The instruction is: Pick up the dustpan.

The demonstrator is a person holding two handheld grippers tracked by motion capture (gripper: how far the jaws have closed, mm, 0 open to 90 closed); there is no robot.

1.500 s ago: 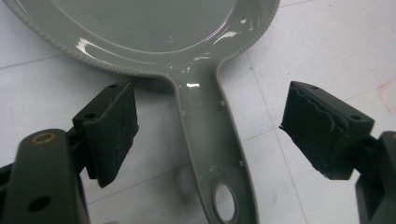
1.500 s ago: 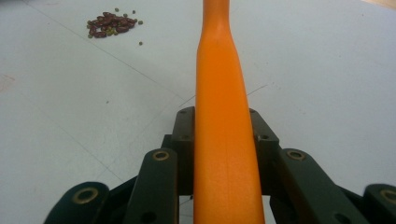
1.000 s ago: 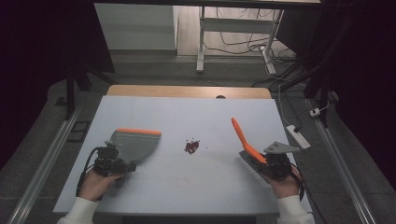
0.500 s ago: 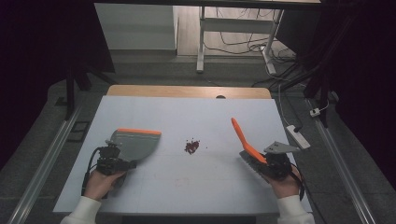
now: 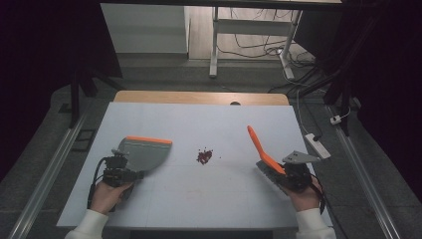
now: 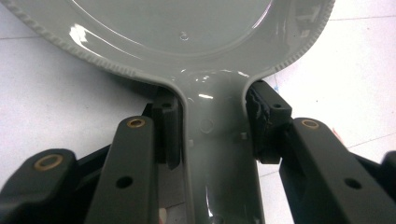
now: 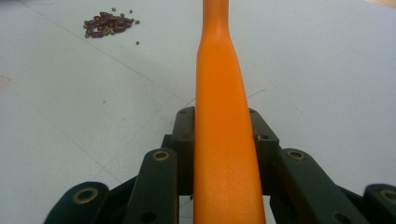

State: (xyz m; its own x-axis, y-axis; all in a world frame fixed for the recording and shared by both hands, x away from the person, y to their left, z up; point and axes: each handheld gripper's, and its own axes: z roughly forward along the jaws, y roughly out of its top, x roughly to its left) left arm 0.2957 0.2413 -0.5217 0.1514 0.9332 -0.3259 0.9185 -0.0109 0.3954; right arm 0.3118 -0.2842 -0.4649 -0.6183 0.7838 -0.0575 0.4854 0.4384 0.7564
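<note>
A grey dustpan [image 5: 144, 152] with an orange front lip lies flat on the white table [image 5: 199, 119] at the left. My left gripper [image 5: 133, 174] has just been closing and is now shut on its handle; in the left gripper view the pads press both sides of the dustpan [image 6: 187, 37] neck, left gripper [image 6: 215, 126]. At the right, my right gripper [image 5: 284, 175] is shut on an orange-handled brush [image 5: 259, 147] whose handle points away toward the far left. The brush [image 7: 219, 93] runs straight out between the right gripper [image 7: 222, 126] jaws. A small pile of dark beans [image 5: 204, 156] lies between the two tools, beans [image 7: 107, 23].
A wooden strip [image 5: 199, 97] borders the table's far edge. A white power strip [image 5: 316, 145] with a cable lies off the right edge. Metal rails [image 5: 50, 169] run along the floor on the left, and desk legs [image 5: 215, 45] stand beyond the table.
The left gripper's jaws have closed onto the dustpan's handle. Both hands, the dustpan, the brush and the beans have kept their places.
</note>
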